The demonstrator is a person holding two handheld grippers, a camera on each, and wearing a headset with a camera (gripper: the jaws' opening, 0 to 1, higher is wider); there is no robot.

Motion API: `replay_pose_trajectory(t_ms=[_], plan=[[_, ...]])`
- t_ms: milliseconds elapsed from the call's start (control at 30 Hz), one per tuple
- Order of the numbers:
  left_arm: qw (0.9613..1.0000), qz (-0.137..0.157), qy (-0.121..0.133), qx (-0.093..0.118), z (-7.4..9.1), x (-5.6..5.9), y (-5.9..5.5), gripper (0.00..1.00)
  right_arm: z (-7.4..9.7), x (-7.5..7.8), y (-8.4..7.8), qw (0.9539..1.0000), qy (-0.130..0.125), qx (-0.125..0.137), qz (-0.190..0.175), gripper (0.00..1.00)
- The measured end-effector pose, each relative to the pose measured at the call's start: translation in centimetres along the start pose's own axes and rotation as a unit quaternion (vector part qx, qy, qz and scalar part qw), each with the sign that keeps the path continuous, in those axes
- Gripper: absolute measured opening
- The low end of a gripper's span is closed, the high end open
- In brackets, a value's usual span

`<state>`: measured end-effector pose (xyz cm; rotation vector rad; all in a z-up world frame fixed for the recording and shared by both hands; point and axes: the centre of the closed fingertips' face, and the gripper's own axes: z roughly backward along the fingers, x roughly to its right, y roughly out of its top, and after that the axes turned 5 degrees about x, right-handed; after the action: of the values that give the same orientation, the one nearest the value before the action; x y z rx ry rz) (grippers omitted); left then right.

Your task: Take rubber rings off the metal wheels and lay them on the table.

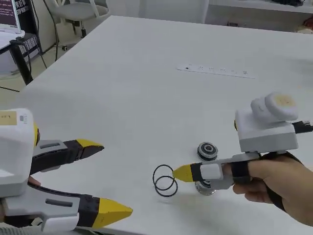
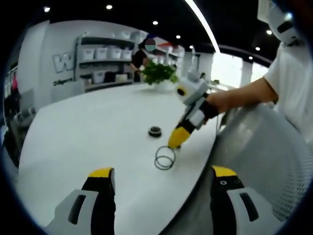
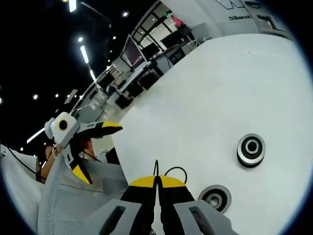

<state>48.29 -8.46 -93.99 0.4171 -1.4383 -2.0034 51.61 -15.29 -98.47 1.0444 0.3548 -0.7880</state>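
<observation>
Two thin black rubber rings (image 1: 165, 180) lie overlapping on the white table (image 1: 146, 88). My right gripper (image 1: 177, 173) is shut with its yellow tips at the rim of the upper ring; in the right gripper view a thin black line of ring (image 3: 156, 167) rises from between the shut jaws (image 3: 157, 180). One metal wheel (image 1: 208, 151) still wears a black ring. A second wheel (image 1: 205, 188) sits partly hidden under the right gripper and looks bare (image 3: 215, 197). My left gripper (image 1: 105, 178) hangs open and empty at the near left, well away from the rings (image 2: 165, 157).
A white power strip (image 1: 215, 71) lies flat farther back on the table. Office chairs (image 1: 78, 14) and a desk stand beyond the far left corner. The table's near edge runs just under both grippers.
</observation>
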Motion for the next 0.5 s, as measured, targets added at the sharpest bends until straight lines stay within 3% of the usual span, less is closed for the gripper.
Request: replay_pose_trajectory(t_ms=[400,500], plan=[[0.9999,-0.005,-0.013,-0.009,-0.2,0.6,-0.2,0.83,-1.3,0.3,-1.1,0.9998,-0.008,-0.01,0.015,0.0],[0.9999,-0.002,-0.014,-0.006,-0.2,0.6,-0.1,0.83,-1.6,0.4,-1.2,0.9992,-0.011,-0.013,0.035,0.0]])
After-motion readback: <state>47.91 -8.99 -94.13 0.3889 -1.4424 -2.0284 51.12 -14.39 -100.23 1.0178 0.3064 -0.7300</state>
